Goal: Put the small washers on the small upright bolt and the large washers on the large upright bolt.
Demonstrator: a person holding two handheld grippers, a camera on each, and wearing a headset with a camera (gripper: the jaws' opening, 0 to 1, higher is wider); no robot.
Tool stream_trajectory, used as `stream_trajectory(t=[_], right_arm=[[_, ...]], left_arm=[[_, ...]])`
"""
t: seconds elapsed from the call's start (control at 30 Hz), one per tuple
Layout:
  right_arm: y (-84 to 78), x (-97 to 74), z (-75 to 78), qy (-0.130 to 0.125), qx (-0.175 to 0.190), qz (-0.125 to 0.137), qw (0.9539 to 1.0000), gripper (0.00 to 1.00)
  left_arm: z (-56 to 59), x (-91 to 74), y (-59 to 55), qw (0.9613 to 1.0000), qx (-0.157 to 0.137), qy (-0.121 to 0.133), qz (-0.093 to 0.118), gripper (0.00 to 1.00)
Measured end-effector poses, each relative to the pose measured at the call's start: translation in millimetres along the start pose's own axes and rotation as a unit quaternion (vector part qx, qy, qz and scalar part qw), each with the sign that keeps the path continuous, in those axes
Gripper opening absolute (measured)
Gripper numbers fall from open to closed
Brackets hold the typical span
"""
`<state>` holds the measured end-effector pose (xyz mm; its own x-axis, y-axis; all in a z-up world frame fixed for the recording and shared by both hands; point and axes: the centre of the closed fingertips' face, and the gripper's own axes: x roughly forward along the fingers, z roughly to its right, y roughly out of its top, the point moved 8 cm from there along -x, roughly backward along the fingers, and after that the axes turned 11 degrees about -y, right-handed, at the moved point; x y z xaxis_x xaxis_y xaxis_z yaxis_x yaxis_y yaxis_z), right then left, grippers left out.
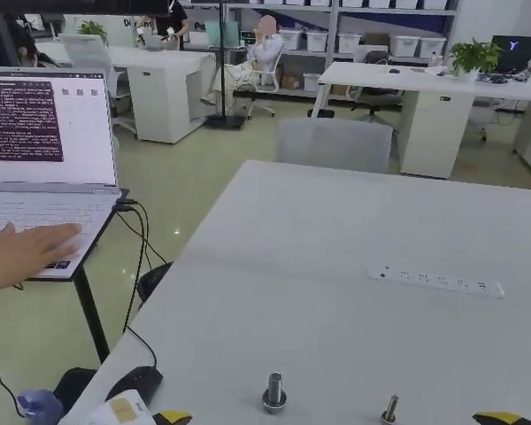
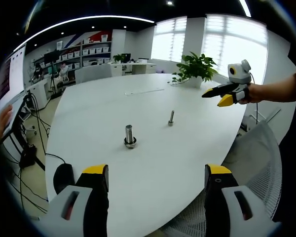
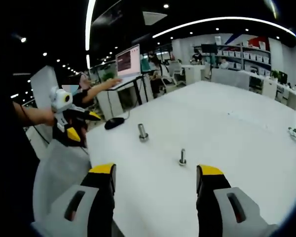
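Steel large bolt (image 1: 274, 392) and small bolt (image 1: 389, 410) stand upright, apart, near table (image 1: 336, 266) edge. We hold left gripper (image 2: 156, 173) and right gripper (image 3: 156, 170) with jaws apart, empty. Washers likely thin, light, slippery: we pinch by rim, avoid knocking bolts

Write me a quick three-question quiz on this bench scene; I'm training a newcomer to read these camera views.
1. True or false: the left gripper is shut on a washer.
2. Fill in: in the head view, the large bolt stands to the ____ of the small bolt.
3. What lies on the table beyond both bolts? A. power strip B. kettle C. toolbox
Key: 1 false; 2 left; 3 A.
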<state>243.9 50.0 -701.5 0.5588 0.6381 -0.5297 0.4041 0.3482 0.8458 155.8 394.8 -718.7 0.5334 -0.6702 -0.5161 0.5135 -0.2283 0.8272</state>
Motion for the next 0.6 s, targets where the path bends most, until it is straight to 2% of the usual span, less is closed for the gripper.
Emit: stream_trajectory(t=[0.13,0.3,0.4,0.6], right_arm=[[-10.2,-6.0,-2.2,-0.001,0.004,-0.004,1.0000,0.72],[-27.8,-14.1,-13.6,0.005,-0.006,-0.008,0.9999,0.79],[-35.2,-17.7,-14.6,0.001,-0.004,-0.013,0.9999,0.82],[-42.8,-26.2,-21.7,0.007,0.000,-0.005,1.0000,0.88]], left_arm=[[1.6,-2.1,-7.8,1.0000,-0.008,0.004,0.001,0.81],[4.9,-7.6,-20.3,0.9997,-0.011,0.020,0.004,0.83],[7.9,-9.0,-24.8,0.9997,-0.016,0.020,0.002,0.85],[9.5,-11.9,-30.6,0.9994,-0.025,0.023,0.000,0.86]])
